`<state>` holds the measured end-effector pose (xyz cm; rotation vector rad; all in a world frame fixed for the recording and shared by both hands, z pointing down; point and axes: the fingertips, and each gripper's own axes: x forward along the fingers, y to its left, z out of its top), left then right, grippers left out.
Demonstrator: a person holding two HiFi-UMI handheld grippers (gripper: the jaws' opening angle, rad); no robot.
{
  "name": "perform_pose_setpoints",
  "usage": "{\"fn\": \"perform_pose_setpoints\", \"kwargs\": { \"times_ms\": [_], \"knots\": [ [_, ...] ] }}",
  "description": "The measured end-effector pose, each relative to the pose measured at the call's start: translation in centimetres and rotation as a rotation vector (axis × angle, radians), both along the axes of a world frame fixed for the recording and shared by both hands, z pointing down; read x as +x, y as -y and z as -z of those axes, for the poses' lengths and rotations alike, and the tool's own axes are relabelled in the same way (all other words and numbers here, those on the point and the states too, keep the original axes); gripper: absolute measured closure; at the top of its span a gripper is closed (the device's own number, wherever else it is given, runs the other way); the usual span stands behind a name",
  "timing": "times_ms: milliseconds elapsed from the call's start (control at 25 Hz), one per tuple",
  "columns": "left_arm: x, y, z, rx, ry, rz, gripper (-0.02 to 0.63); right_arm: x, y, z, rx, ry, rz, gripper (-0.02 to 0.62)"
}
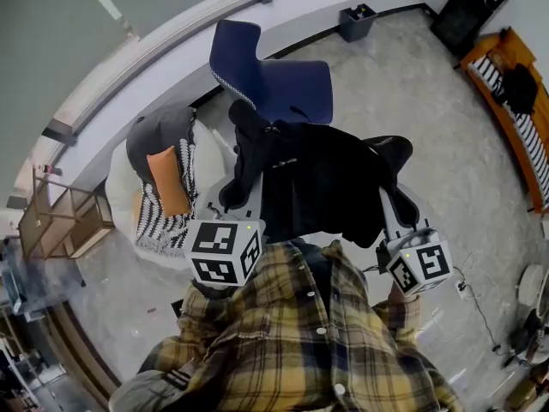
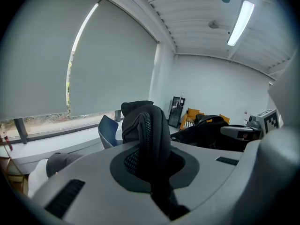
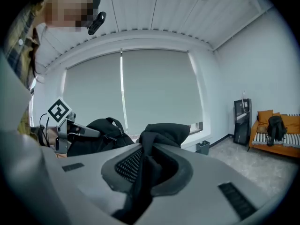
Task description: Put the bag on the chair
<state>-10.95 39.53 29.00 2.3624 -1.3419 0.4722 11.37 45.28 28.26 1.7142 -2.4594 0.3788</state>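
The left gripper (image 2: 151,162) has its jaws pressed on a black fold of the bag (image 2: 149,125). Left of this fold, further back, stands the blue chair (image 2: 107,129).

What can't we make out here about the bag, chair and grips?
- Legs and seat front of the chair: head view, behind the bag.
- Gap between bag and seat: the head view looks down, and both gripper views are blocked by the gripper bodies.
- Which part of the bag the left gripper and right gripper hold: only black folds show between the shut jaws.
- Bag's lower edge: head view, cut off by the shirt.
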Motion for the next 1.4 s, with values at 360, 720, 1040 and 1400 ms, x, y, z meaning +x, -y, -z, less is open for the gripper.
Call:
{"fn": "perform_pose_setpoints", "kwargs": {
  "times_ms": [360, 720, 1040, 1400],
  "knots": [
    [0.7, -0.5, -1.0, -0.027, 0.012, -0.005, 0.571, 0.7, -0.3, -1.0, -0.023, 0.036, -0.01, 0.546],
    [1.7, 2.6, -2.7, -0.067, 0.013, -0.01, 0.571, 1.6, 2.9, -2.4, -0.066, 0.053, -0.024, 0.543],
    [1.1, 11.5, -3.2, -0.077, 0.01, -0.014, 0.571, 0.8, 11.8, -2.5, -0.082, 0.048, -0.027, 0.543],
    [-0.8, 23.4, -2.8, -0.06, 0.02, -0.045, 0.571, -0.9, 23.0, -2.0, -0.073, 0.079, -0.067, 0.541]
  ]
}}
